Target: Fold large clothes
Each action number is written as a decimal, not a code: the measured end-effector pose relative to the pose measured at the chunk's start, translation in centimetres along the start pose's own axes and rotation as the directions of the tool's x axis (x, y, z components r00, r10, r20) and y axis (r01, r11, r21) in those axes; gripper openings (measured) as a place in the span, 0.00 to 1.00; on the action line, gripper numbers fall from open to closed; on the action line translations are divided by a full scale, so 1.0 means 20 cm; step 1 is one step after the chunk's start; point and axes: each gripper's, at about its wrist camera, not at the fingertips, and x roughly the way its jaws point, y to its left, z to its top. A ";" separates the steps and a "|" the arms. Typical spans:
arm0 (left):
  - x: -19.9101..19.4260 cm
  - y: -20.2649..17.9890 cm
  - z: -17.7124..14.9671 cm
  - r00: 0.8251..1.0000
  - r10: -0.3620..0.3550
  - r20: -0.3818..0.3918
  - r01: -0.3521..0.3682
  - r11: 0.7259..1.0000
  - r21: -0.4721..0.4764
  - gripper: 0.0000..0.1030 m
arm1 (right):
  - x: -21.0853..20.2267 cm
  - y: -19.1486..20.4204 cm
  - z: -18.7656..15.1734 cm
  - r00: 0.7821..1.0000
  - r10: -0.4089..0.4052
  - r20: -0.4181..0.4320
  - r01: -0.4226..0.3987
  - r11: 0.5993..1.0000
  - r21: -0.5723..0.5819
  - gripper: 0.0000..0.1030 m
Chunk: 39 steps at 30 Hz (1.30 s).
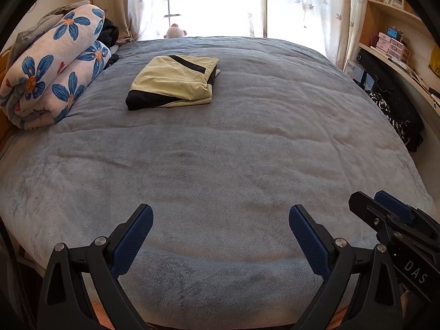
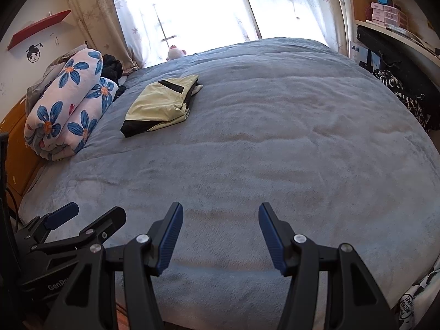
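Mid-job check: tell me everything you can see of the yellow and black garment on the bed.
The yellow and black garment lies folded into a compact, roughly rectangular bundle on the grey blanket, far from both grippers. Pale yellow, soft-looking fabric, with a black diagonal stripe on top and a black band along its near edge. Its right side is bunched. Only the blanket touches it.

Folded garment (image 1: 173,82) sits on the bed (image 1: 220,165) toward the far left, rolled quilt (image 1: 52,66) just left of it along the edge. Window curtains (image 1: 302,5) behind the bed, shelves (image 1: 390,27) off right. Both grippers hang over the near edge, side by side.
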 end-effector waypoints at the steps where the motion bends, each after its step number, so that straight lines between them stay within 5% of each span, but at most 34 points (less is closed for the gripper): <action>1: 0.00 0.00 0.00 1.000 0.000 0.000 0.000 1.000 0.000 0.96 | 0.00 0.00 0.00 1.000 0.001 0.000 -0.001 1.000 0.000 0.56; 39: 0.01 0.01 -0.03 1.000 0.010 -0.023 -0.010 1.000 -0.001 0.96 | 0.02 -0.01 -0.02 1.000 -0.003 -0.014 0.003 1.000 0.009 0.56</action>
